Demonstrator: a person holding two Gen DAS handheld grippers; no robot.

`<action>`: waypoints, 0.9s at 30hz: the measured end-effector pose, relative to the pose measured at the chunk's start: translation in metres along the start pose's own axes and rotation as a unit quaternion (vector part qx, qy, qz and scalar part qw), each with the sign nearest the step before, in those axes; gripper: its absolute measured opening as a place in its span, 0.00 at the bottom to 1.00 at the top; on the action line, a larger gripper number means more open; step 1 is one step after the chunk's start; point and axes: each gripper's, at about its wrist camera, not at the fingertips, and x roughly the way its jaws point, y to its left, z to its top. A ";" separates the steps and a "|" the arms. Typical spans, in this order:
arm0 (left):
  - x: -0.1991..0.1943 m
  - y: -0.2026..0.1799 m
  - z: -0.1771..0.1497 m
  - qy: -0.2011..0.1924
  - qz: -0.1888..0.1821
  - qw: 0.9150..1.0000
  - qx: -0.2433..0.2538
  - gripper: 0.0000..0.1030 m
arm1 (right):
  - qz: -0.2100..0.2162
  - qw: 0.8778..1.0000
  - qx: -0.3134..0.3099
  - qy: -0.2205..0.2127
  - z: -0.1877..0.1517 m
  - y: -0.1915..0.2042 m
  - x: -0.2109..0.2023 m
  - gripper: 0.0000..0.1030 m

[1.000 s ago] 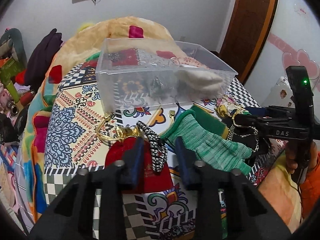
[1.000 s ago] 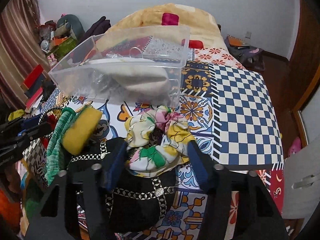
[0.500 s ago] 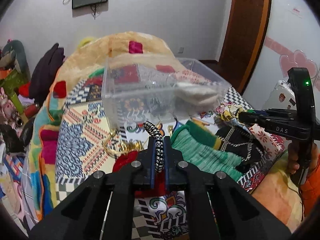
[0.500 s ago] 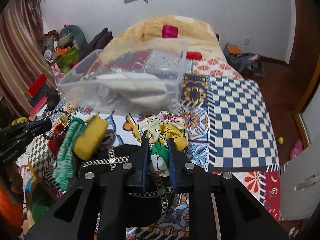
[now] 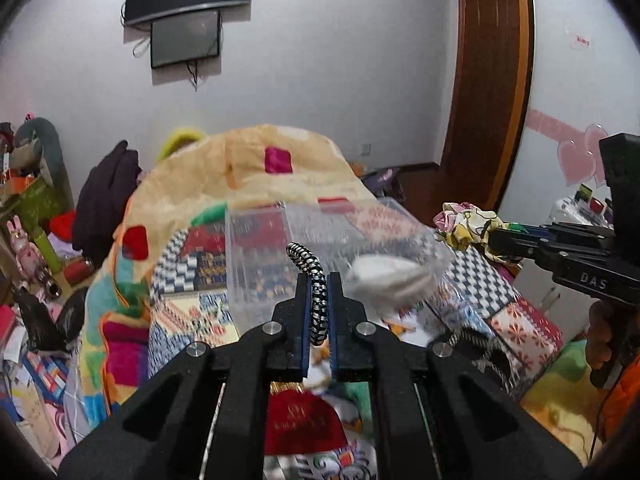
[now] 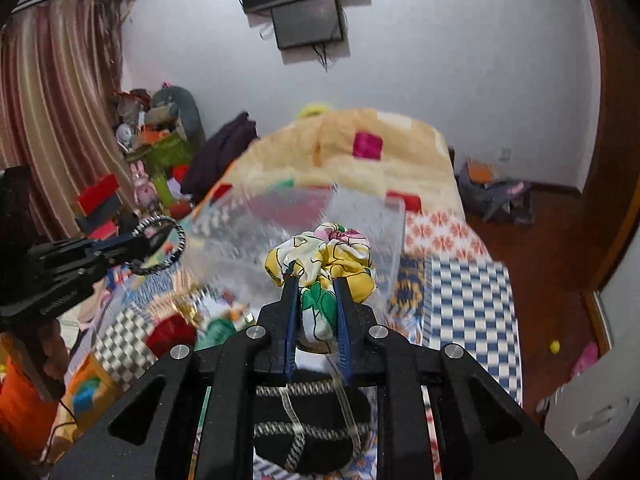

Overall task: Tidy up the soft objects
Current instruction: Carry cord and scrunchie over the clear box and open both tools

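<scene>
My left gripper point(image 5: 319, 280) is shut on a black-and-white braided hair tie point(image 5: 310, 270) and holds it up in front of the clear plastic box point(image 5: 256, 264). The tie also shows in the right wrist view point(image 6: 176, 240). My right gripper point(image 6: 316, 284) is shut on a yellow floral scrunchie point(image 6: 324, 252), lifted in front of the same box point(image 6: 248, 240). The scrunchie also shows in the left wrist view point(image 5: 464, 224). A white soft item point(image 5: 388, 276) lies inside the box.
A red pouch point(image 5: 300, 420) and a green sock point(image 6: 218, 328) lie on the patterned bedspread point(image 6: 468, 304) below. A black bag with braided trim point(image 6: 312, 436) sits under my right gripper. A folded yellow blanket point(image 5: 248, 164) lies behind the box. Clutter lines the left wall.
Both grippers, open around their items a second ago, shut on them and have lifted them up off the bed toward the box.
</scene>
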 end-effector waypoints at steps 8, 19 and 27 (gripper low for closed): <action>0.021 0.005 0.021 -0.008 0.025 1.000 0.009 0.06 | 0.007 0.999 -0.008 -0.037 0.029 0.013 0.009 0.15; 0.083 0.025 0.028 0.051 0.022 0.998 -0.018 0.06 | 0.007 1.000 -0.017 -0.013 0.047 0.024 0.062 0.15; 0.130 0.025 0.018 0.105 0.023 0.994 -0.008 0.06 | 0.006 0.998 -0.020 0.052 0.041 0.030 0.114 0.15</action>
